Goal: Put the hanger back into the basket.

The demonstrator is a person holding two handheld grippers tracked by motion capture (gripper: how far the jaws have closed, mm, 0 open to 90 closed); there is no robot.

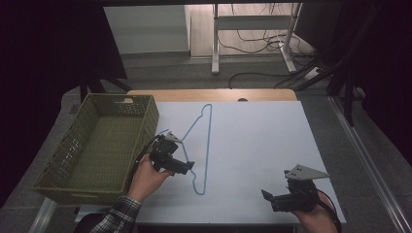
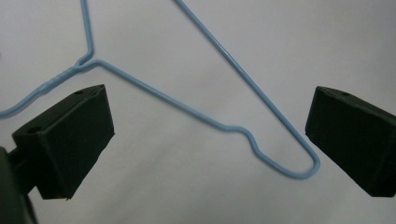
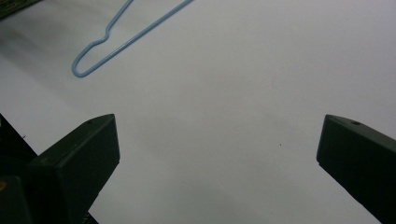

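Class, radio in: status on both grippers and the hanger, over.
Left gripper open, over the hanger. Right gripper open, well off near the table edge. Hanger flat on table, basket beside it. Nothing in the way.

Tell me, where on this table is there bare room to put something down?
The widest free patch is the white sheet between the blue hanger and the table's right edge, beyond the right gripper. The green basket has bare floor too. It is crowded on the left, where the left gripper hovers over the hanger beside the basket.
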